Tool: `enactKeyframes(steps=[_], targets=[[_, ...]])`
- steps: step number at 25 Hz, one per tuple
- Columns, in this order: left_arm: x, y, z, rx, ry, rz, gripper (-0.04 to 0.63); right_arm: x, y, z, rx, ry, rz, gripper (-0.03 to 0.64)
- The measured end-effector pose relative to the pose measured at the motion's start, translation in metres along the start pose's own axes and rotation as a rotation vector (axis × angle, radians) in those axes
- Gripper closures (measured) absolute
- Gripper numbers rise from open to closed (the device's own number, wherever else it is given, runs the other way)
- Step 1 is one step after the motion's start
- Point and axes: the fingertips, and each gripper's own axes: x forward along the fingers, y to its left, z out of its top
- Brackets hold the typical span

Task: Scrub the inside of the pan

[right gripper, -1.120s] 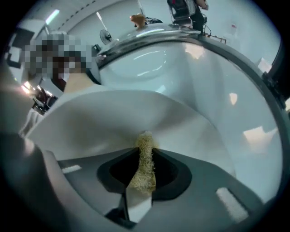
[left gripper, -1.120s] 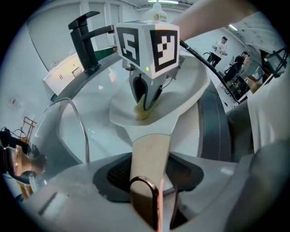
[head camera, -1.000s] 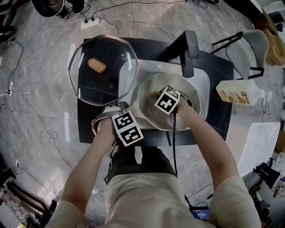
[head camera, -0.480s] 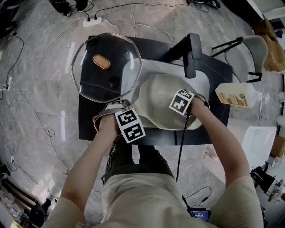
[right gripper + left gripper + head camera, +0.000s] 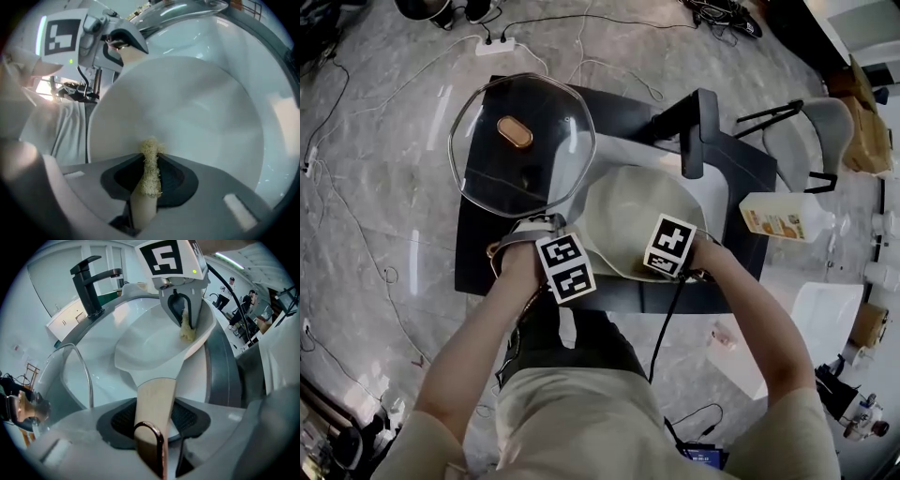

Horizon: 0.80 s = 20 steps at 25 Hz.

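Head view: the pan [image 5: 628, 216] is tilted in the sink [image 5: 714, 190], a glass lid [image 5: 520, 150] just left of it, a faucet [image 5: 698, 117] beyond it, marble floor [image 5: 384, 187] around. Left gripper view: its handle [image 5: 153, 397] is clamped by the left gripper [image 5: 154, 417]; twisting under pressure is feared. Right gripper view: a scrubber [image 5: 151, 164] is pinched by the right gripper [image 5: 149, 180] near the pan's rim and may be dragged off.

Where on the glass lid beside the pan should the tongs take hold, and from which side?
Best is the copper knob in the middle of the glass lid, taken from straight above. The lid lies roughly flat and its rim is thin and wide, while the oval knob seems to stand up from it. Close across the knob's narrow width.
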Motion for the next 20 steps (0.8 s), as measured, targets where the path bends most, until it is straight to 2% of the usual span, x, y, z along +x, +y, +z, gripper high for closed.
enactKeyframes(steps=[6,10,13,20], targets=[[0.0,0.0,0.001,0.001,-0.002,0.007,0.377,0.007,-0.003,0.052,0.121,-0.209,0.094,0.526],[-0.001,0.0,0.001,0.003,-0.002,0.008,0.377,0.009,-0.021,0.081,0.177,-0.332,0.097,0.522],[-0.001,0.0,0.0,0.004,0.001,0.005,0.377,0.01,-0.041,0.096,0.197,-0.383,0.038,0.52],[-0.001,0.001,0.001,0.001,0.0,0.005,0.377,0.006,-0.099,0.103,0.23,-0.431,-0.187,0.522]])
